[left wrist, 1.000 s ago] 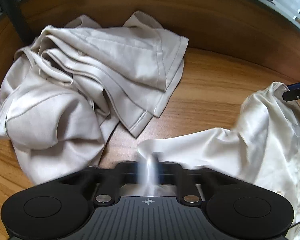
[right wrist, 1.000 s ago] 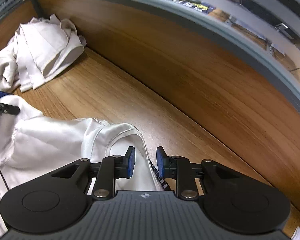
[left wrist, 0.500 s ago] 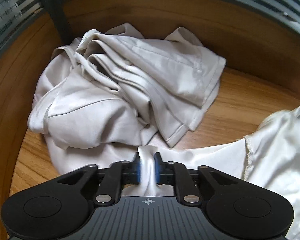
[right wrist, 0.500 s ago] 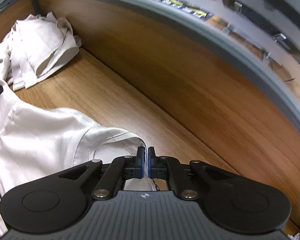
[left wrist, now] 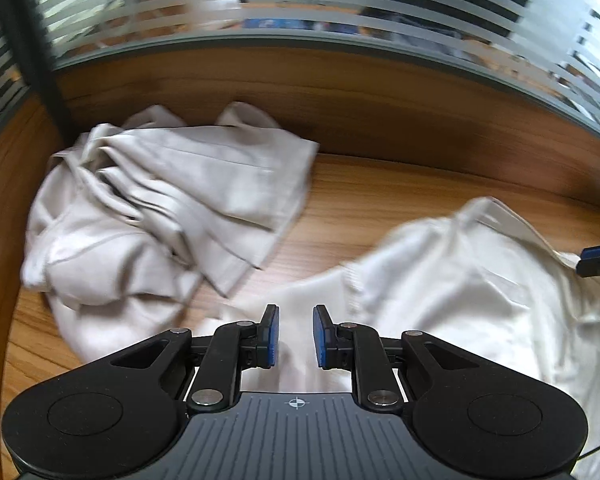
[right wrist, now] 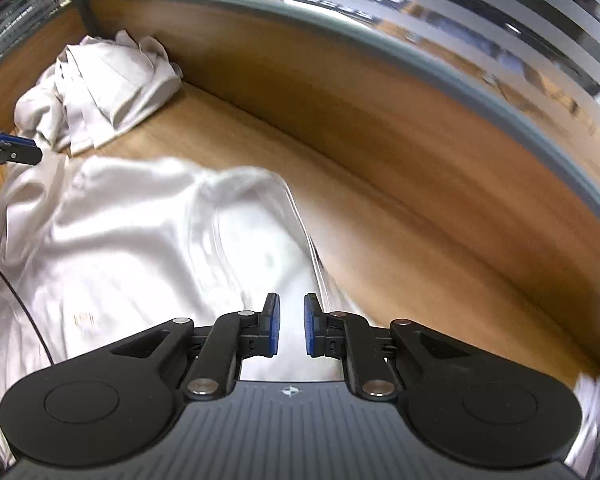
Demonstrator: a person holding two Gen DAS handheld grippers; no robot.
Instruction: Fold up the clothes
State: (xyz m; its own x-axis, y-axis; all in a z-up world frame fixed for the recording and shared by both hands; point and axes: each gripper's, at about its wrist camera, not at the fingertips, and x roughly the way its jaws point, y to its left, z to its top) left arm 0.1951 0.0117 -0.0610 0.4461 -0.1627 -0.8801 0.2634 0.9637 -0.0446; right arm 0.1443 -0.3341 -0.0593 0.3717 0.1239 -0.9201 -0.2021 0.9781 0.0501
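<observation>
A shiny white shirt (left wrist: 460, 280) lies spread and rumpled on the wooden table (left wrist: 380, 188). My left gripper (left wrist: 295, 316) is open just above the shirt's left part, with nothing pinched between its blue pads. My right gripper (right wrist: 291, 304) is also open, hovering over the right part of the same white shirt (right wrist: 120, 240). Each gripper's tip shows at the edge of the other's view: the right gripper (left wrist: 598, 260) and the left gripper (right wrist: 8, 150). The picture is motion-blurred.
A crumpled pile of beige clothes (left wrist: 160, 208) sits in the far left corner, the same beige pile (right wrist: 108, 80) showing in the right wrist view. A wooden partition (left wrist: 340, 92) topped with striped frosted glass borders the table. A thin black cable (right wrist: 20, 300) crosses the shirt.
Half a second ago both grippers were shut on folds of the white shirt. Both have opened and let it go, and both have lifted and pulled back.
</observation>
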